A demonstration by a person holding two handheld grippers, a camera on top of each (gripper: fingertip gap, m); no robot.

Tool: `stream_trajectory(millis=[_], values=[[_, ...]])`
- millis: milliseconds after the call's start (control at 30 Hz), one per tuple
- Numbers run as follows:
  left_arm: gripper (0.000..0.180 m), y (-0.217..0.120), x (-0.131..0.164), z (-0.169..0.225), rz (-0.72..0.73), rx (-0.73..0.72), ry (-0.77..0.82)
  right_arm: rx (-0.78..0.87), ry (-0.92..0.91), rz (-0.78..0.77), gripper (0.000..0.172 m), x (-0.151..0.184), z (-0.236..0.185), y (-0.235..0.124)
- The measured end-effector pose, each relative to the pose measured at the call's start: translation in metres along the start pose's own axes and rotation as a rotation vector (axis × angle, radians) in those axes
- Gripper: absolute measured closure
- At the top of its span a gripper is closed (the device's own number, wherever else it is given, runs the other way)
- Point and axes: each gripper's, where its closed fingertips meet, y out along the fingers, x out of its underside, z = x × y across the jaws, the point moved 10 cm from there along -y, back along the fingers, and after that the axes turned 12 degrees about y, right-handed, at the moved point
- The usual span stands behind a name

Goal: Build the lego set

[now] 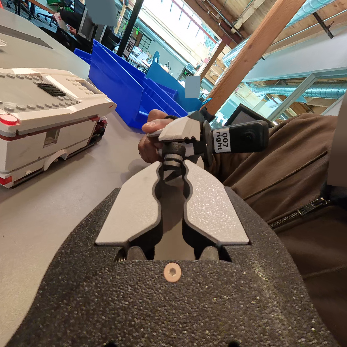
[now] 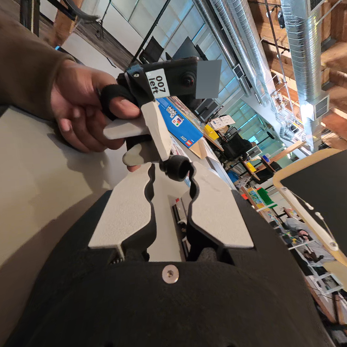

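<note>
Only the left wrist view shows the white brick-built camper at ten o'clock and the blue bins at twelve. Only the right wrist view shows the blue box beyond the fingers. The wheel piece, a black tyre on a grey ribbed hub, sits just above centre where both grippers meet. The left gripper is narrowed onto its hub end, both pads pressing. The right gripper stands wider around the tyre, one finger touching it and the other clear.
</note>
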Motion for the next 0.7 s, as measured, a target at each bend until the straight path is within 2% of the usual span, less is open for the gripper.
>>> stream_trajectory(millis=[167, 700], values=[[0.162, 0.007, 0.001, 0.002, 0.051, 0.059, -0.059, 0.042, 0.012, -0.003, 0.145, 0.001, 0.001, 0.0], [0.162, 0.013, 0.002, -0.003, 0.005, -0.022, -0.093, 0.058, -0.058, -0.068, 0.144, 0.007, 0.004, -0.001]])
